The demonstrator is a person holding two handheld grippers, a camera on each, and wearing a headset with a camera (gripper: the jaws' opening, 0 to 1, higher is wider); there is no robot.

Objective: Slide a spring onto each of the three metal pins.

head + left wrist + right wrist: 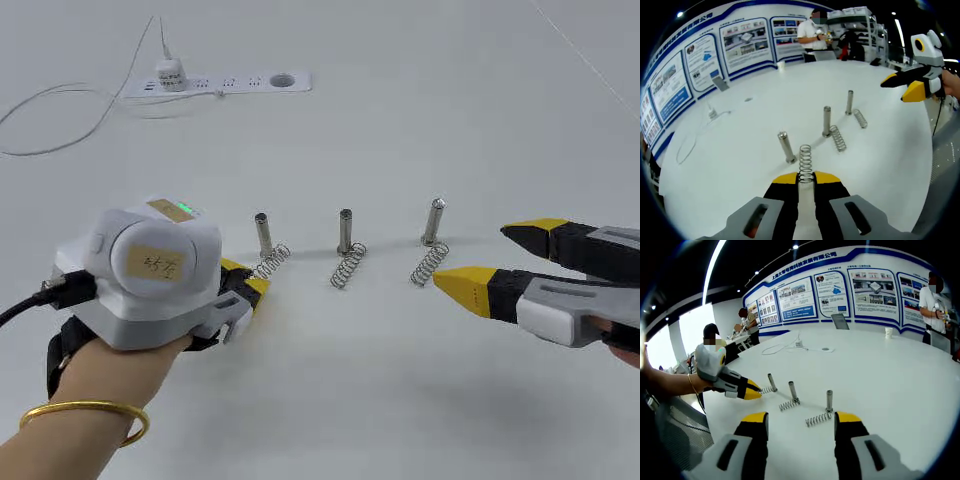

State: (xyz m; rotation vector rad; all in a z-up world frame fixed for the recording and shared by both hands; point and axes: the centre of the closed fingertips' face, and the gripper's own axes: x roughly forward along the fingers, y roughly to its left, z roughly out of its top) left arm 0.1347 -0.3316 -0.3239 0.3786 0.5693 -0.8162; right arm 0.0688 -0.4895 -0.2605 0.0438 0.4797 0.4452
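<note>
Three upright metal pins stand in a row on the white table: left pin (pixel 263 233), middle pin (pixel 345 230), right pin (pixel 434 220). A spring lies in front of each. My left gripper (pixel 805 176) is shut on the near end of the left spring (pixel 805 159), which lies beside the left pin (pixel 786 146). The middle spring (pixel 348 266) and right spring (pixel 429 264) lie loose. My right gripper (pixel 475 253) is open just right of the right spring (pixel 818 418), which lies between its yellow fingertips (pixel 756 417) without touching them.
A white power strip (pixel 225 83) with a plugged charger and a cable lies at the far side of the table. People stand beyond the table near the poster wall (pixel 840 285).
</note>
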